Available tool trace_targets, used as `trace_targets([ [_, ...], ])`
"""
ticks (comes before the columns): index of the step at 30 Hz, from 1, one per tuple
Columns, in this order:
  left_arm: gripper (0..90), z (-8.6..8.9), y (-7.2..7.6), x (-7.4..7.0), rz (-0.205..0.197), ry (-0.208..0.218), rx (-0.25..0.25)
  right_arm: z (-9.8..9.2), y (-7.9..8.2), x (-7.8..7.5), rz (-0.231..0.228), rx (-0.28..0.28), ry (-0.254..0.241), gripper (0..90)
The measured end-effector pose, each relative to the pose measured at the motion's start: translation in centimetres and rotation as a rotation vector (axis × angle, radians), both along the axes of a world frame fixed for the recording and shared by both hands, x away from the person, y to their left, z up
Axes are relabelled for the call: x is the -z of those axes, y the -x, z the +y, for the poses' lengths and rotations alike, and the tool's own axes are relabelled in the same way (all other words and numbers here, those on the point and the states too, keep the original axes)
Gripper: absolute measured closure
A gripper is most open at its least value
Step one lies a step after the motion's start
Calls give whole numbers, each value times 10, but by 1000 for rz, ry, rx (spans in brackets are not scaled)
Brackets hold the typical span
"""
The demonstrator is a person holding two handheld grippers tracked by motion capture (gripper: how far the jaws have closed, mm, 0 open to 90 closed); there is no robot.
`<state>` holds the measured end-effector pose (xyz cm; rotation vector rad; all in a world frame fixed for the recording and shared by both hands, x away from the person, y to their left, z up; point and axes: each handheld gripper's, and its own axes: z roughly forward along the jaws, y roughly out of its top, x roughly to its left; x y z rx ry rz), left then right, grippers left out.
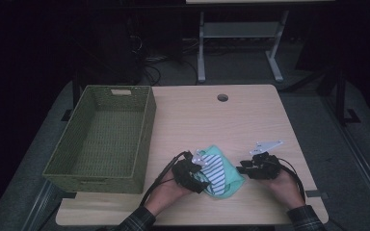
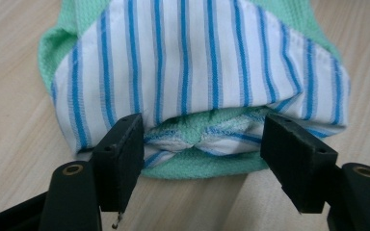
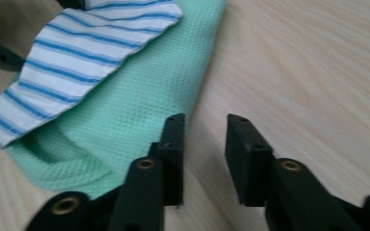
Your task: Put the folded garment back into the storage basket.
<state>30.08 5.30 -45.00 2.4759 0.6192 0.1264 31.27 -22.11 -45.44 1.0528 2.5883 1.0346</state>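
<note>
One folded cloth (image 1: 220,172), near edge of table (image 1: 250,120) | soft, light, limp; grab its thick fold | left gripper (image 2: 202,144) apart, straddling fold | right gripper (image 3: 204,144) apart, empty

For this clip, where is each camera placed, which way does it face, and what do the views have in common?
High view: above the person's side, facing forward and down on the table and green basket; both forearms, left gripper, right gripper.
Left gripper view: along its spread jaws at the folded cloth.
Right gripper view: along its parted jaws, nothing between them, beside the cloth's edge.
Shared: the cloth on the wood tabletop.
</note>
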Motion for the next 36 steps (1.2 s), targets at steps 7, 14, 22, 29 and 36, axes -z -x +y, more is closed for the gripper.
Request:
trace_targets([
  [7,309,-2,-2,3,-6,-23,16,-6,-4,5,-18,67,-5,415],
  [14,430,-2,-6,2,-20,-42,30,-18,-15,14,-36,187,4,250],
  [22,636,0,-14,0,-3,-49,32,-31,-21,21,-44,271,-13,202],
  [29,761,-2,-17,-2,12,-63,39,-31,-21,27,-115,279,6,146],
  [36,778,2,-21,-3,40,-32,34,-30,-22,28,-116,291,6,126],
])
